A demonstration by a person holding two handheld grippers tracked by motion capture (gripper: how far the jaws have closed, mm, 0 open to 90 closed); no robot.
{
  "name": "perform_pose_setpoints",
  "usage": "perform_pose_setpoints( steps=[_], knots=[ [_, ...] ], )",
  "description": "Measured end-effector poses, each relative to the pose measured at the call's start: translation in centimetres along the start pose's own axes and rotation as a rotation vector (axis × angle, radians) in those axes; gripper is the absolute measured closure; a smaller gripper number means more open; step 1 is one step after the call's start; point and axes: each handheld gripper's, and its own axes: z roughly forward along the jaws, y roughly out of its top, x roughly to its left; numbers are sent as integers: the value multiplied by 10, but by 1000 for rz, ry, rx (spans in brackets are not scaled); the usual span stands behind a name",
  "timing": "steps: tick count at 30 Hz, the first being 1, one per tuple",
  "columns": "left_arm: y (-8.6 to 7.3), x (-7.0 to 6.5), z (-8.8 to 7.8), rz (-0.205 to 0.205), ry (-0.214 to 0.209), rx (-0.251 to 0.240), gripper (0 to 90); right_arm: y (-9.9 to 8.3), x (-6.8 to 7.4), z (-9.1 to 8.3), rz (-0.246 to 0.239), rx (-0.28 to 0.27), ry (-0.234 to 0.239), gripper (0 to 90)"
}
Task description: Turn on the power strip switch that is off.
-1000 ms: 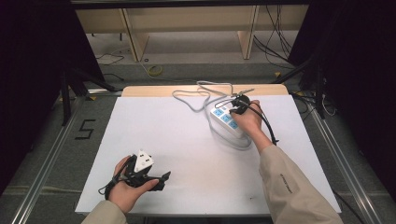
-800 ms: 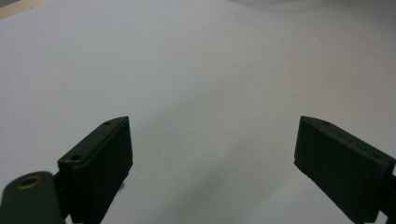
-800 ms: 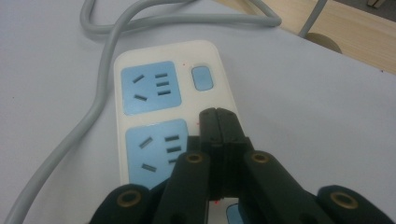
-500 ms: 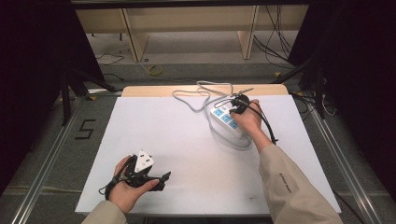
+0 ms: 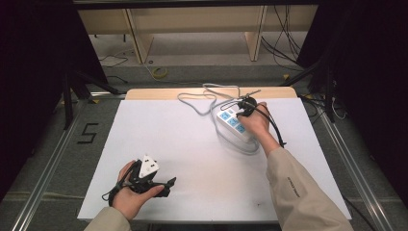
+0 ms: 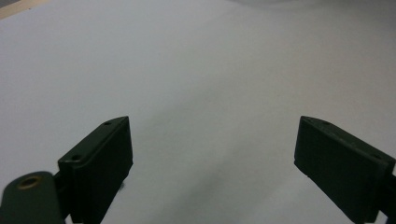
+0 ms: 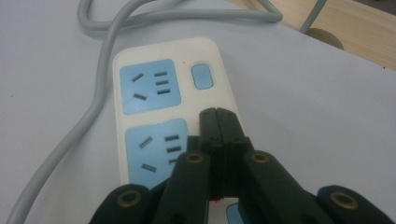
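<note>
Hovering over the white power strip (image 7: 173, 107), the right gripper (image 7: 219, 116) had its jaws pressed flat together, holding nothing, their joined tip aimed at the blue switch (image 7: 202, 76) at its twelve o'clock, probably so the narrow point could push it. The strip lay toward one o'clock on the white table (image 5: 192, 144), its grey cord (image 5: 202, 96) looping behind. At seven o'clock the left gripper (image 6: 212, 154) rested with jaws spread wide and empty, seemingly parked out of the way.
</note>
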Motion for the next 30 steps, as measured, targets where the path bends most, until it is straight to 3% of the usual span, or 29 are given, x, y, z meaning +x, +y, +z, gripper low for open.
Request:
perform_pose_setpoints(
  steps=[11, 13, 17, 21, 30],
  knots=[
    [-1, 0, -1, -3, -1, -2, 109, 4, -2, 0, 21, 30, 11, 900],
    [-1, 0, -1, -3, 0, -3, 109, 5, -3, 0, 11, 50, -11, 900],
    [-1, 0, -1, -1, -1, -3, 109, 1, -8, 0, 41, 30, 29, 900],
    [0, -1, -1, 0, 1, -3, 109, 3, -4, 0, 6, 41, 1, 900],
    [0, -1, -1, -1, 0, -4, 110, 2, -5, 0, 18, 37, 10, 900]
  ],
)
